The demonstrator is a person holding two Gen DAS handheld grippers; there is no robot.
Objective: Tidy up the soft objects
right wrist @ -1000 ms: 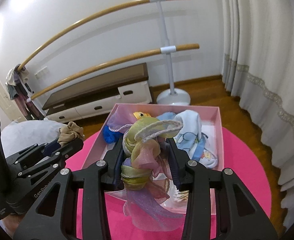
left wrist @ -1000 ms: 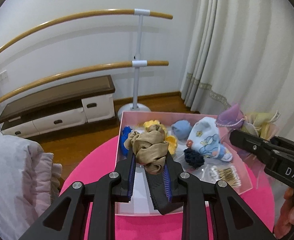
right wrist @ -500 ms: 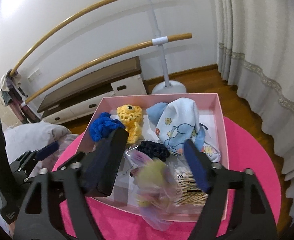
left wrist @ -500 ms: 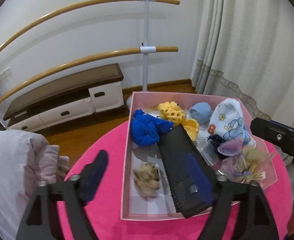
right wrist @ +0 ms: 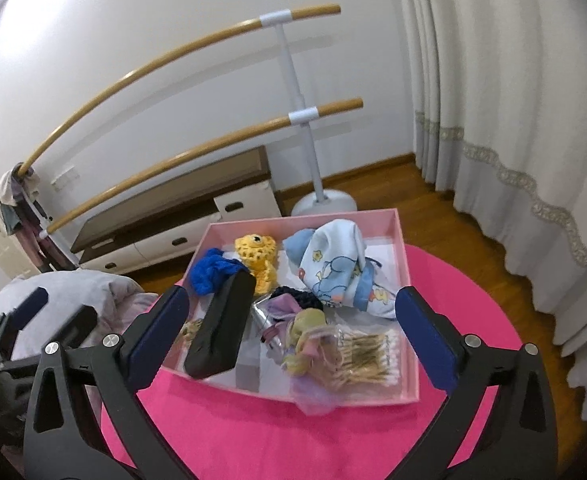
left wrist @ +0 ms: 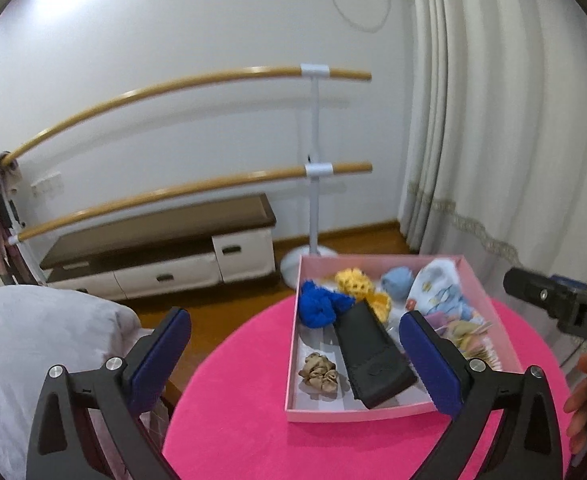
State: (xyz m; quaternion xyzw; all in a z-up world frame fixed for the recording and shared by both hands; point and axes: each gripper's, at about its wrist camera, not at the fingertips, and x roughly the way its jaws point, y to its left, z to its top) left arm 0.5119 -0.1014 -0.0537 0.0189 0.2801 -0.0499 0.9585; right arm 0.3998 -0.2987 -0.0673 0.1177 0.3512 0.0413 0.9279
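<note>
My left claw [left wrist: 295, 344] is spreading its jaws, nothing between them; my right claw [right wrist: 291, 332] is spreading too, released. The beige scrunchie [left wrist: 319, 372] lies in the pink box [left wrist: 357, 414] on the pink worktop [left wrist: 233, 432], left of the black case [left wrist: 373, 360]. The pastel scrunchie [right wrist: 307, 332] rests on the cotton swabs [right wrist: 367, 354].

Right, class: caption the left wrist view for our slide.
Opening left gripper, nothing between its jaws, above pink cardboard box holding beige satin scrunchie.

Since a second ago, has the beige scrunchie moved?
Yes. The beige scrunchie has left the left tool, whose jaws are opening, and dropped into the pink box, near its front left corner.
</note>
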